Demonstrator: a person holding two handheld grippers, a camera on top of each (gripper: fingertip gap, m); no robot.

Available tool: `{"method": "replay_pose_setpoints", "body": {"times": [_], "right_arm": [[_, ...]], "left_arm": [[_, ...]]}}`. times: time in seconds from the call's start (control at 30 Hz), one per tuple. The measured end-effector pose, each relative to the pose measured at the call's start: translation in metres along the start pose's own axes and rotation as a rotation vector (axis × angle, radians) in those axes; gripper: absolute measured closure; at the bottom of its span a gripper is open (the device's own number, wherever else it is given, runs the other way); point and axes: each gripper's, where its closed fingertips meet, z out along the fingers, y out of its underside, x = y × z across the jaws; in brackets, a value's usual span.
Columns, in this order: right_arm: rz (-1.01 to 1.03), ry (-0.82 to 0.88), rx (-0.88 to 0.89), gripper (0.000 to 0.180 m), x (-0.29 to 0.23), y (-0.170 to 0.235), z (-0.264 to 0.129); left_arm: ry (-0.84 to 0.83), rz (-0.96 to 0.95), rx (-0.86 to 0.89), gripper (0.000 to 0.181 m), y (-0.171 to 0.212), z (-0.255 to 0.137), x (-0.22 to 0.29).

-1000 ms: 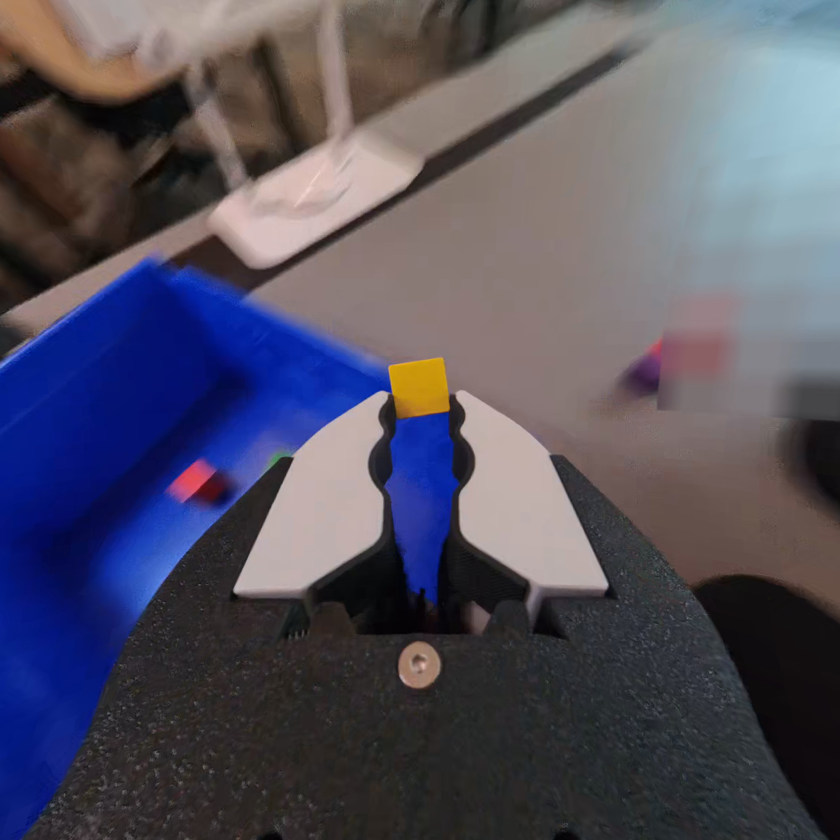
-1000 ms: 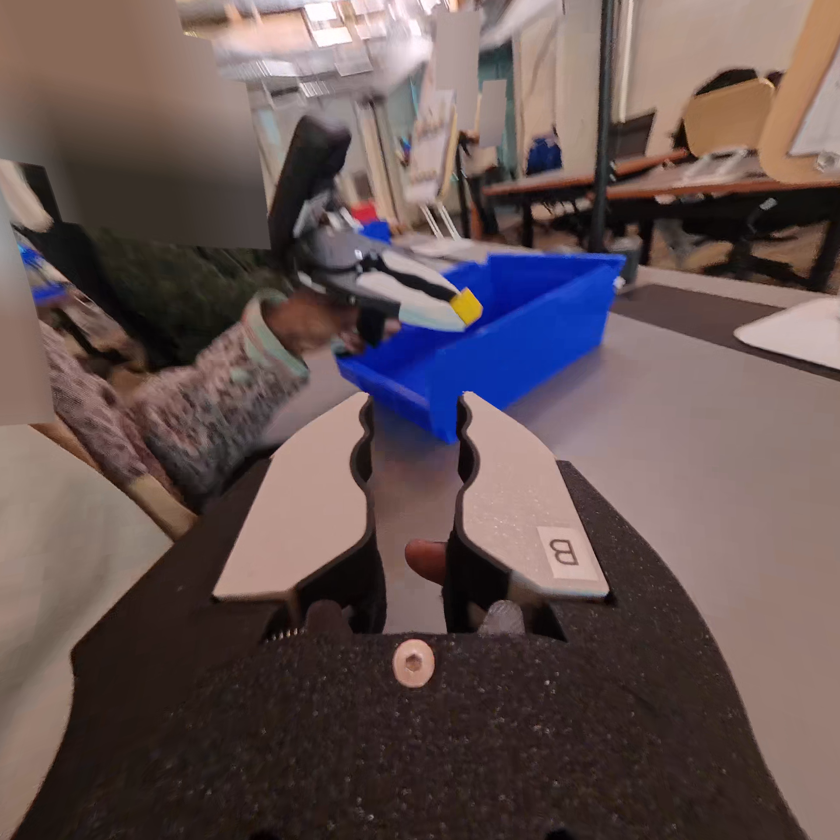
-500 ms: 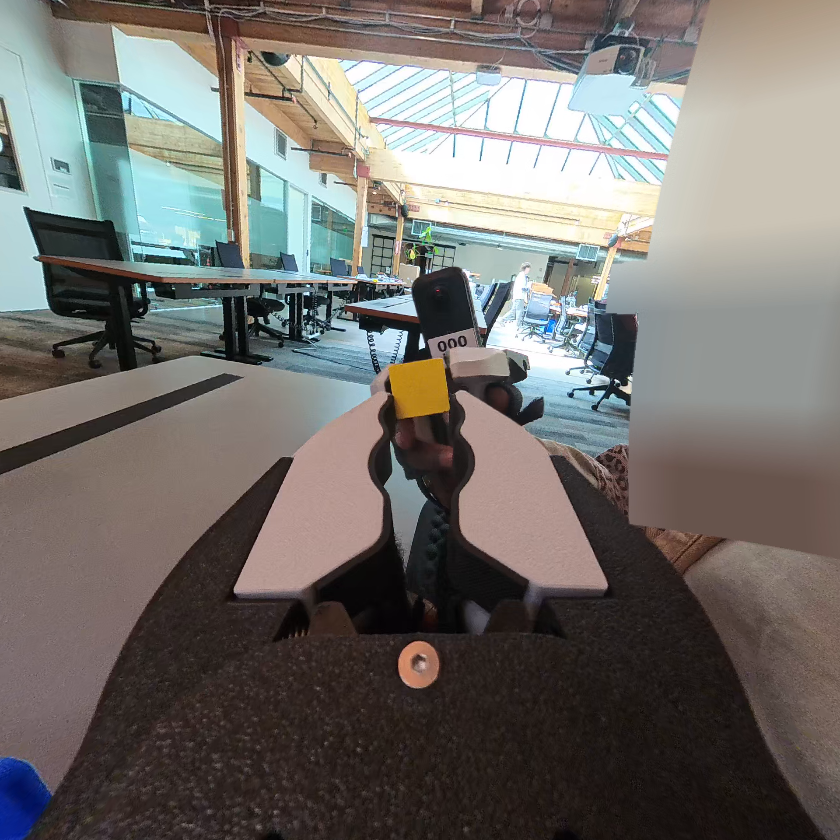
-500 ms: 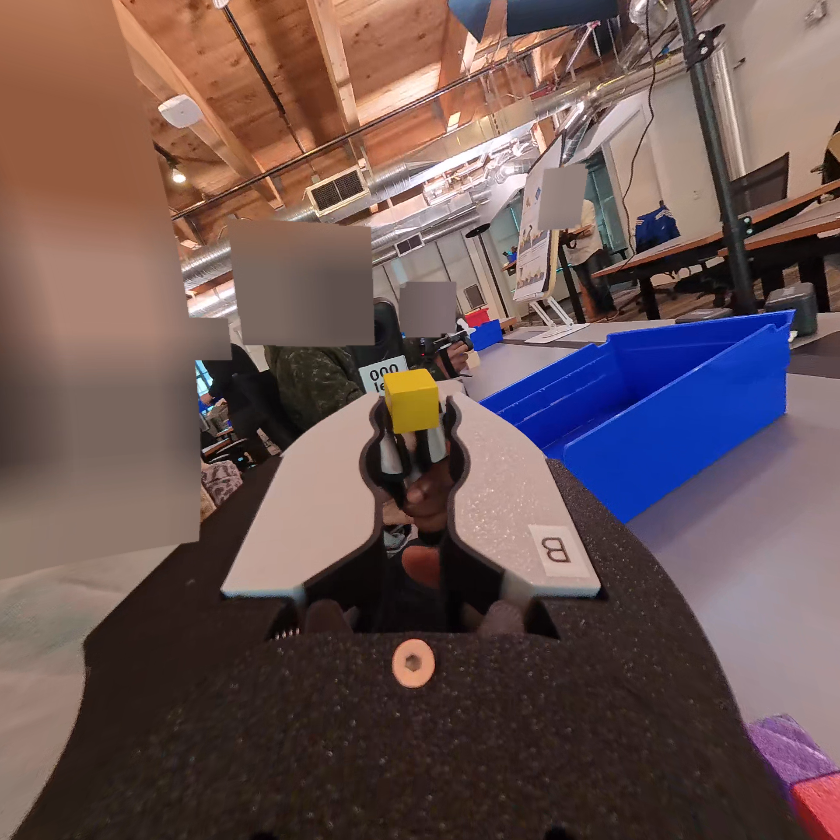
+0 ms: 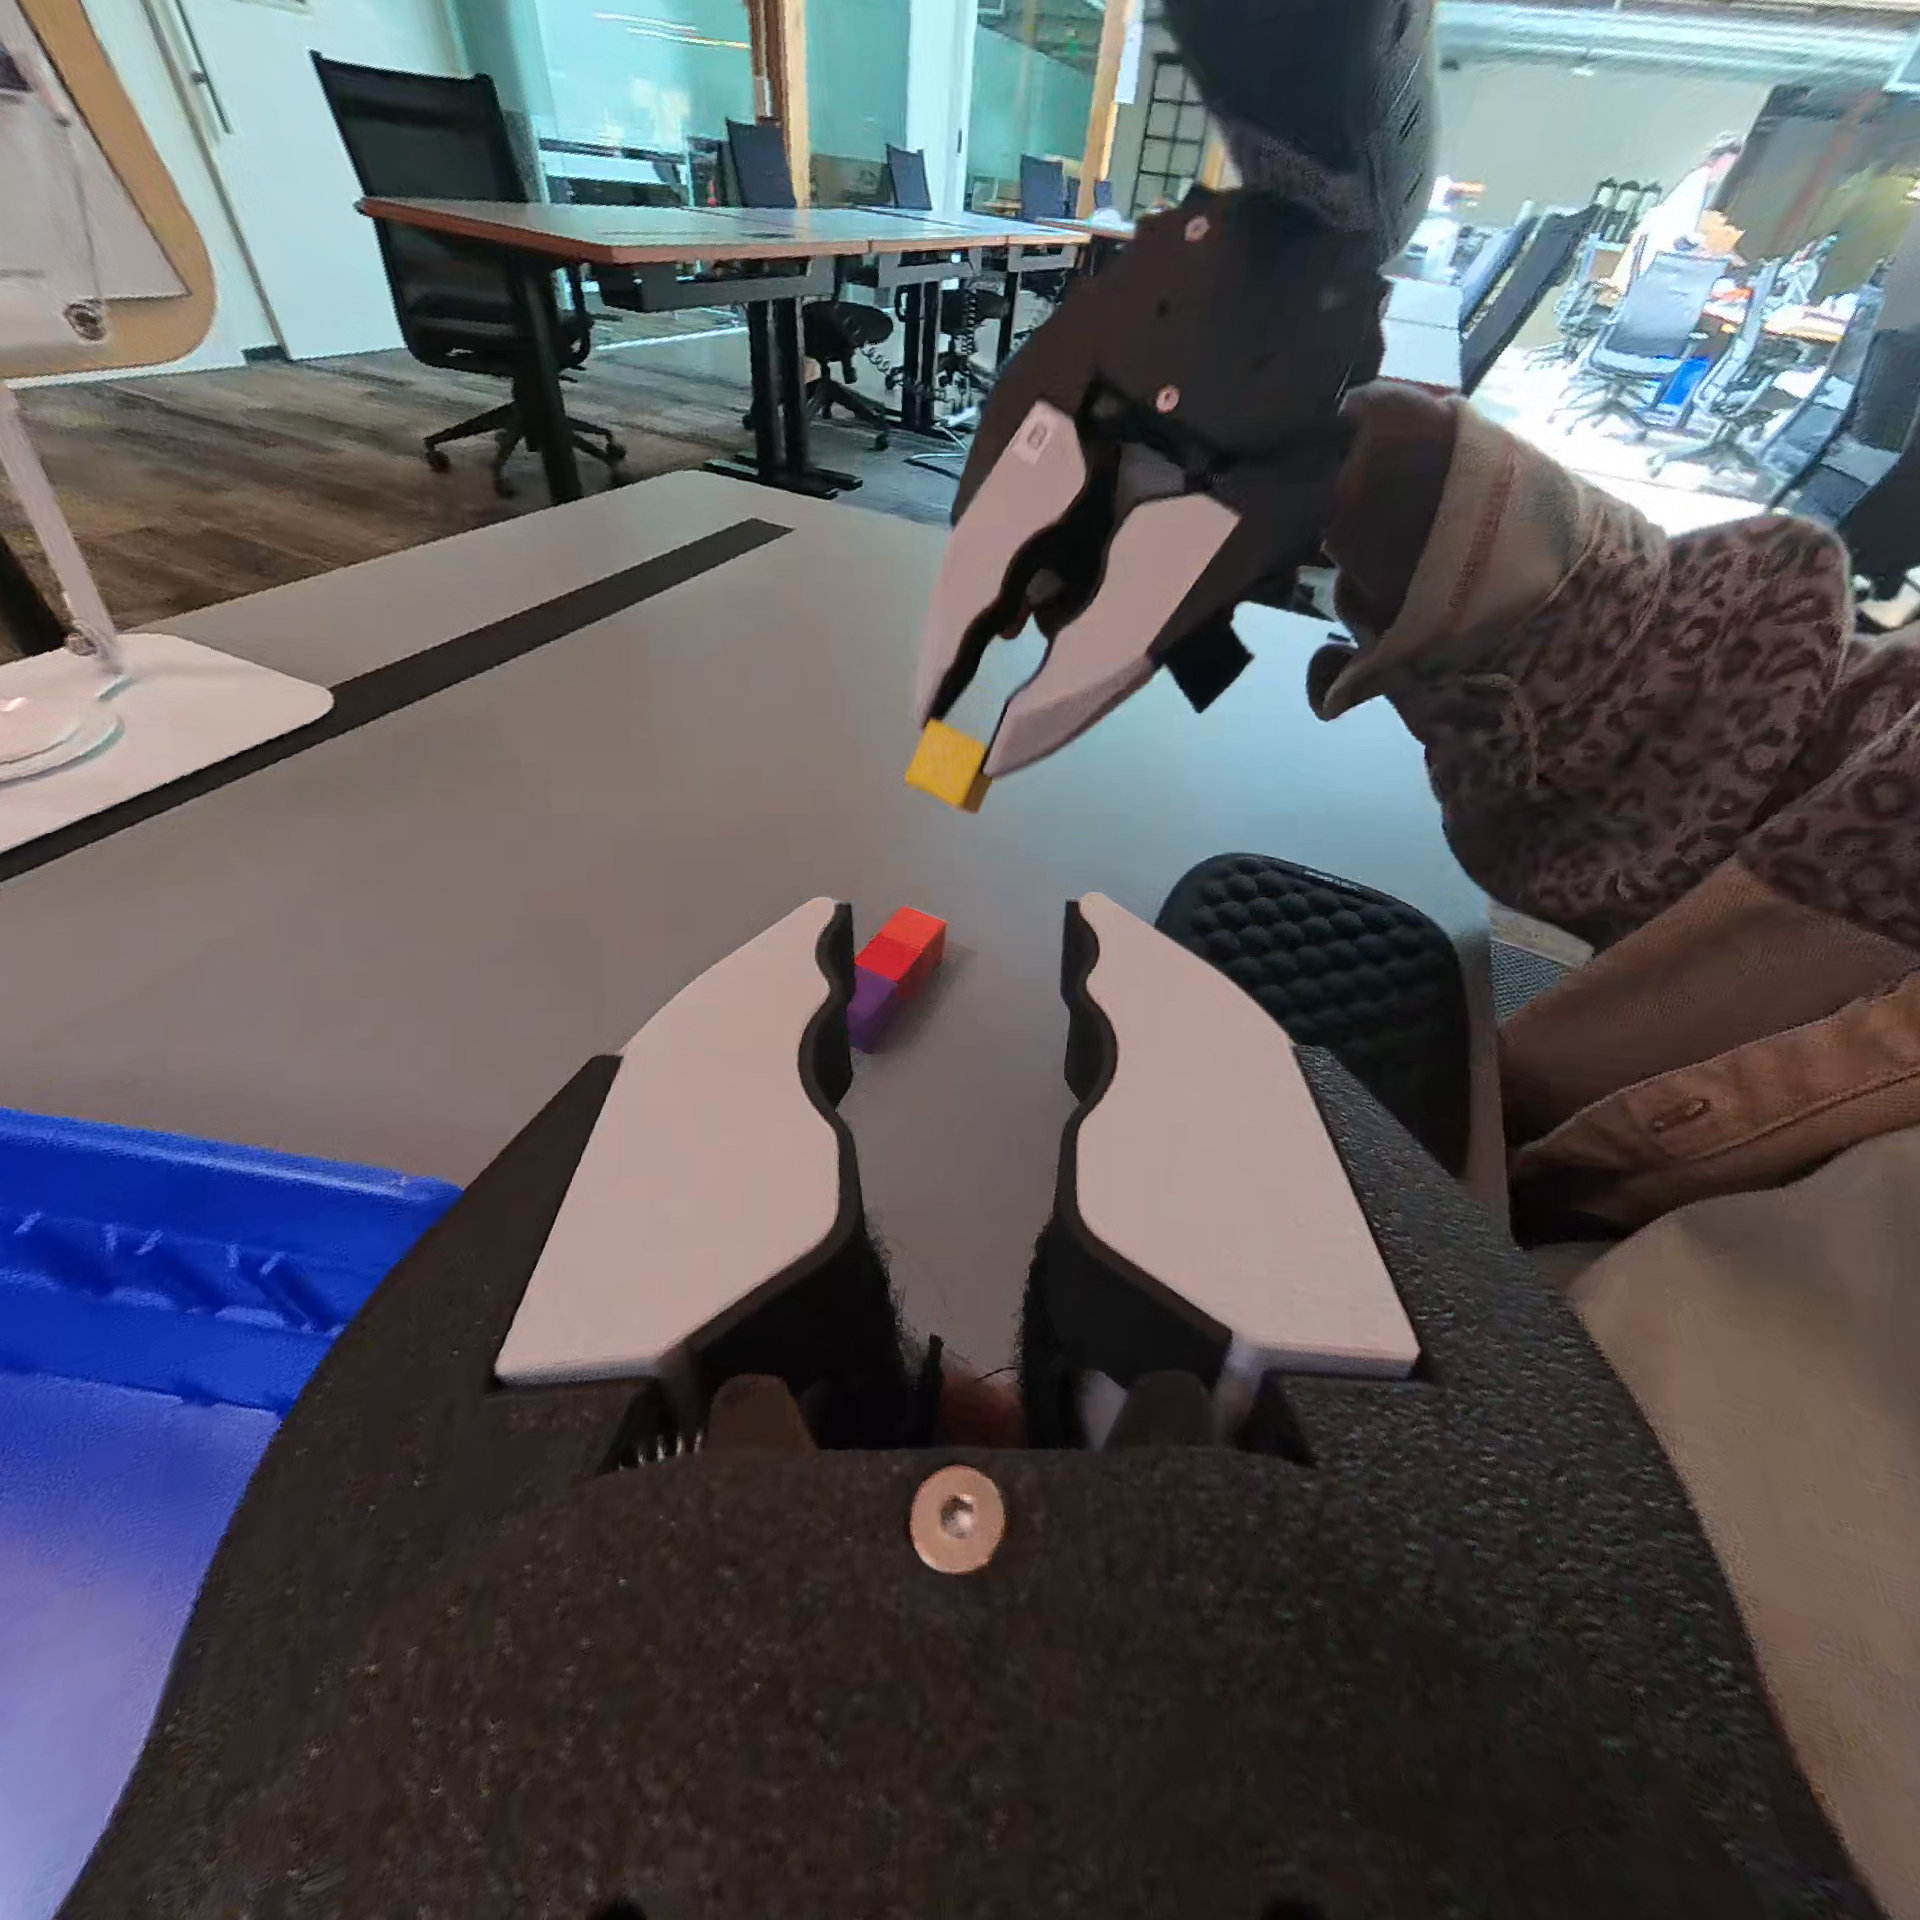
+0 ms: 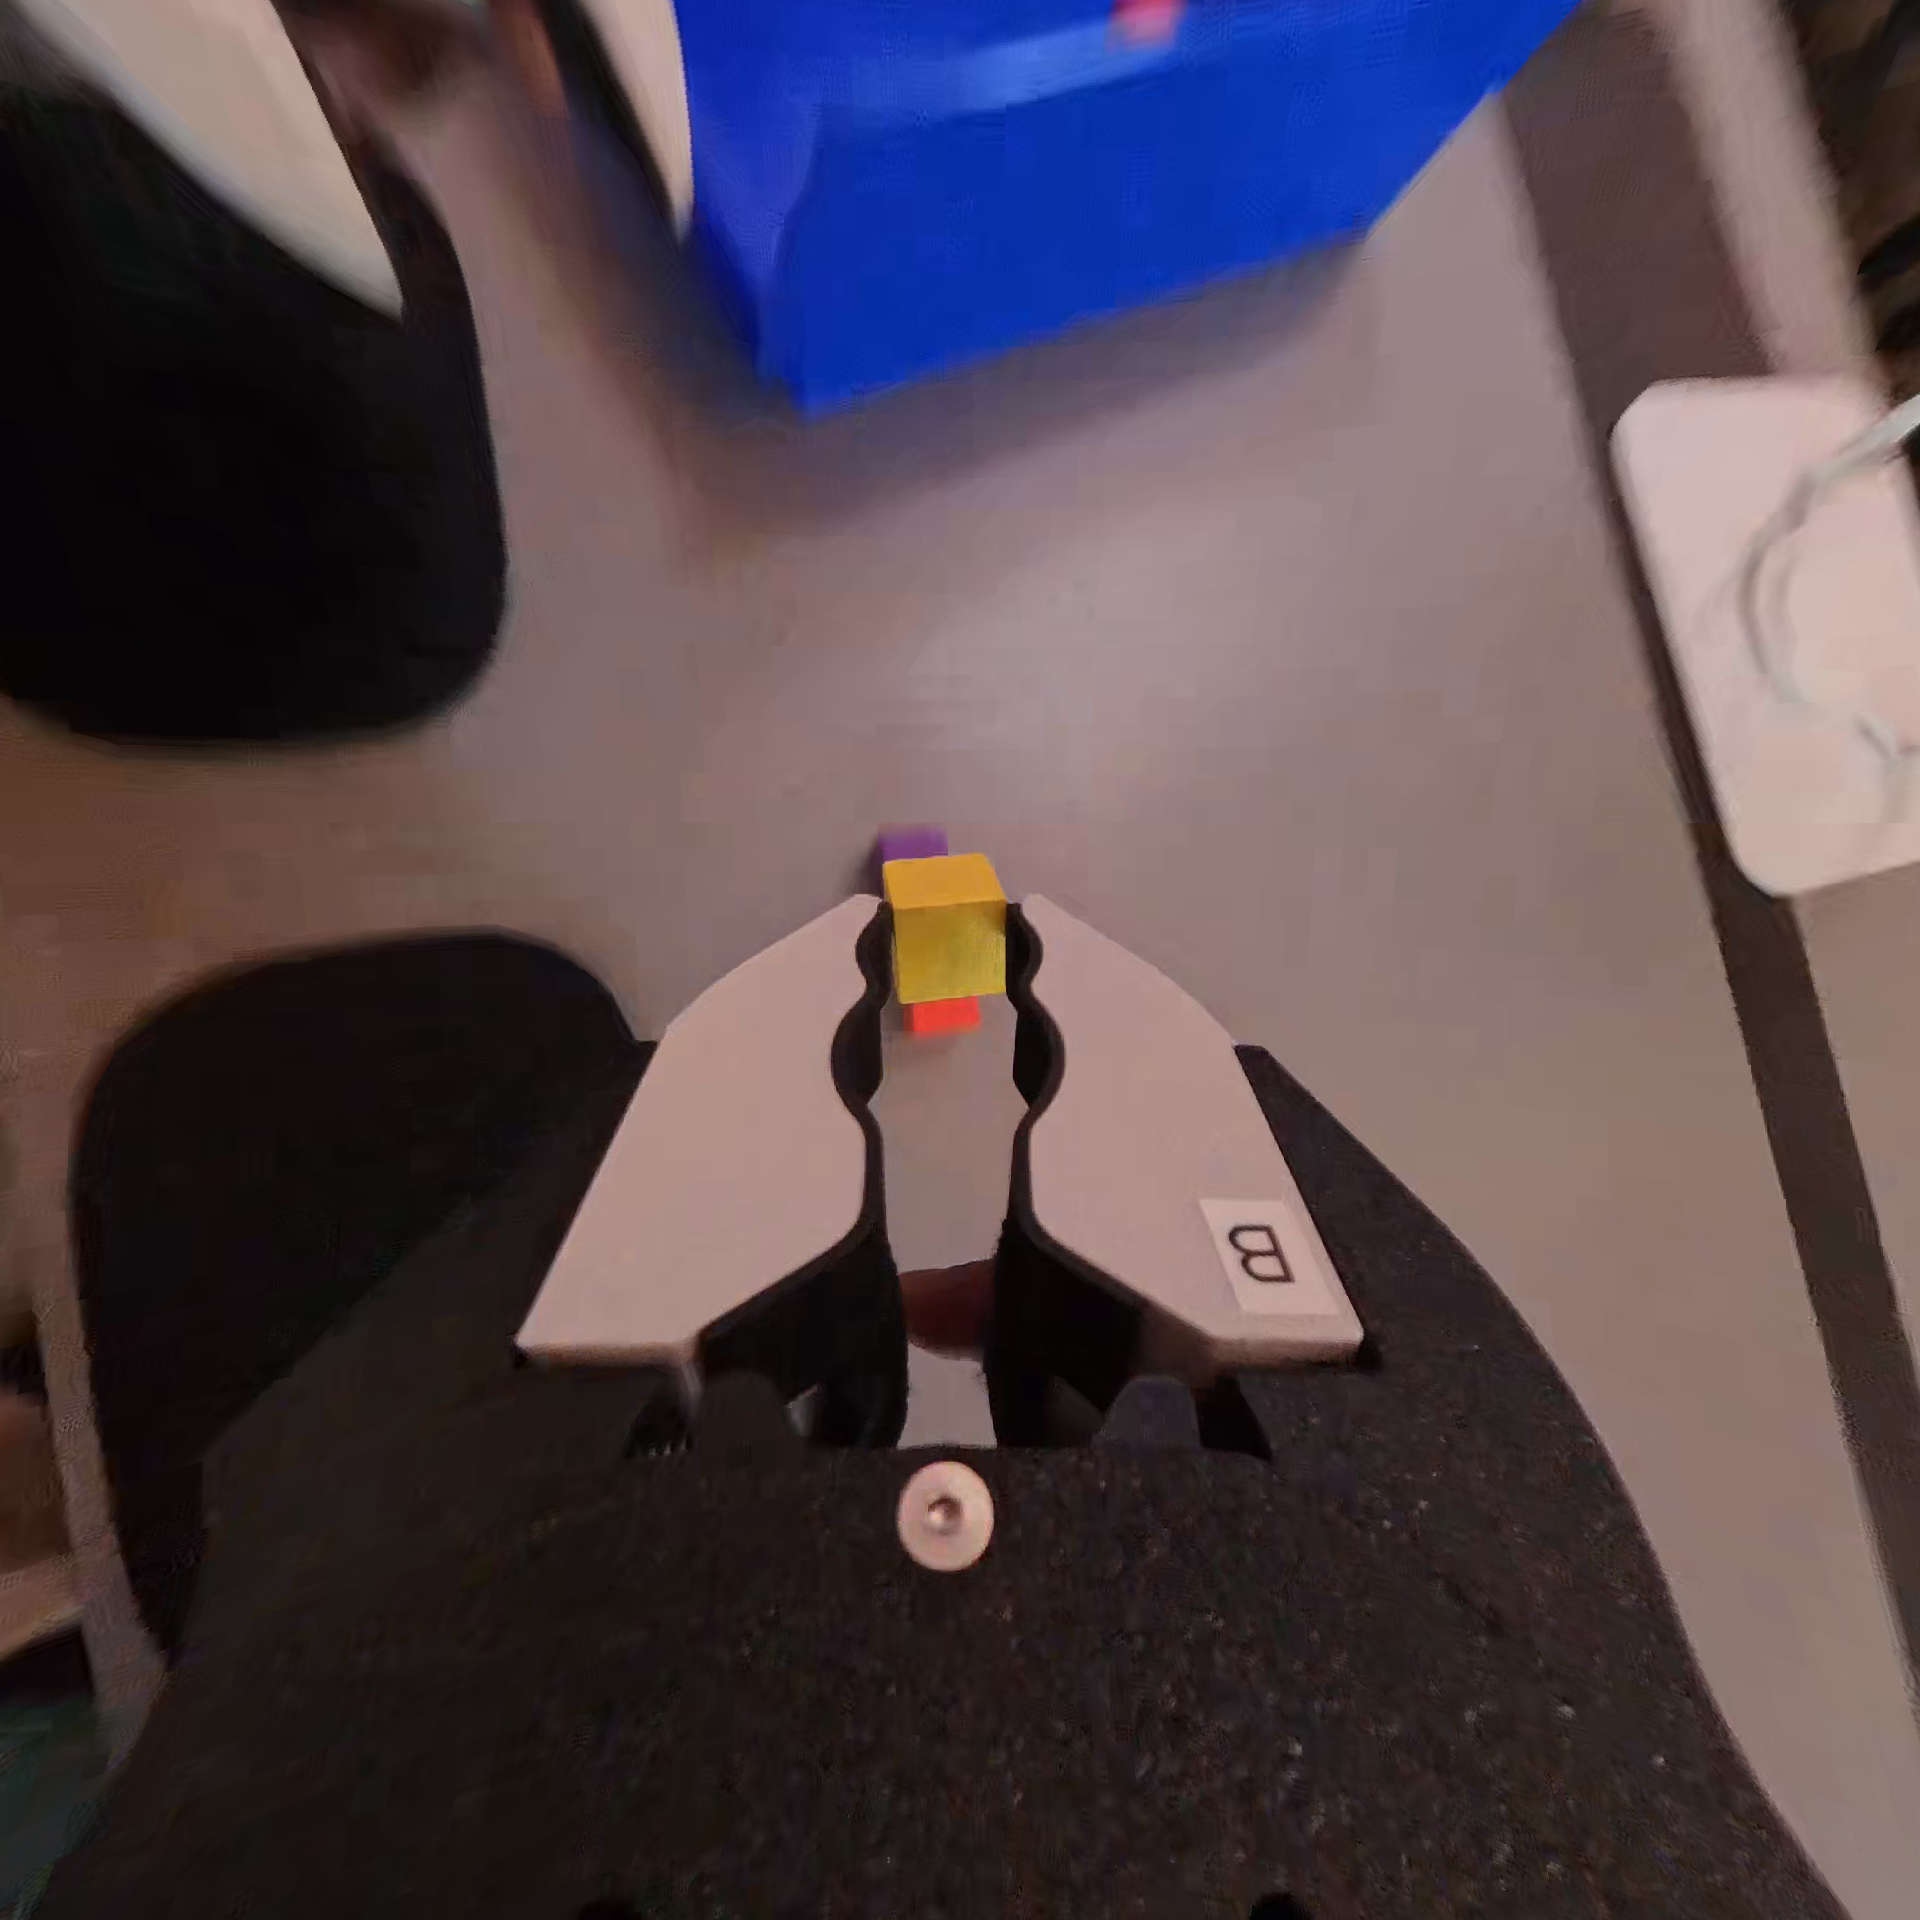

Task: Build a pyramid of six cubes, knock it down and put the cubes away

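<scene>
My right gripper (image 6: 948,906) is shut on a yellow cube (image 6: 948,935), with both pads pressed on its sides. It holds the cube in the air just above a short row of cubes on the grey table (image 6: 1247,727). A purple cube (image 6: 912,842) shows beyond the yellow one and a red cube (image 6: 940,1016) below it. The left wrist view shows the same right gripper (image 5: 966,743) with the yellow cube (image 5: 945,764) at its tips. My left gripper (image 5: 956,914) is open and empty, low over the table by the red (image 5: 904,940) and purple (image 5: 873,1008) cubes.
A blue bin (image 5: 156,1247) stands at the left, also in the right wrist view (image 6: 1039,208). A black padded rest (image 5: 1320,977) lies at the table's near edge. A white lamp base (image 5: 156,717) sits at the far left. A person's patterned sleeve (image 5: 1610,675) is at the right.
The yellow cube passed from my left gripper to my right one. The left jaws opened and let it go. The right jaws closed on it and swung down over the cubes on the table.
</scene>
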Motion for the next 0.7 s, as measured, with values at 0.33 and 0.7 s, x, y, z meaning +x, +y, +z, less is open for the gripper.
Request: {"method": "replay_pose_setpoints", "body": {"times": [0.33,0.7], "right_arm": [[-0.126,-0.050,-0.405,0.159,-0.004,0.043,0.045],[-0.104,-0.072,-0.457,0.159,-0.003,0.048,0.054]], "left_arm": [[-0.070,-0.009,-0.004,0.140,0.007,-0.013,-0.015],[-0.098,-0.015,-0.001,0.139,0.010,-0.019,-0.024]]}}
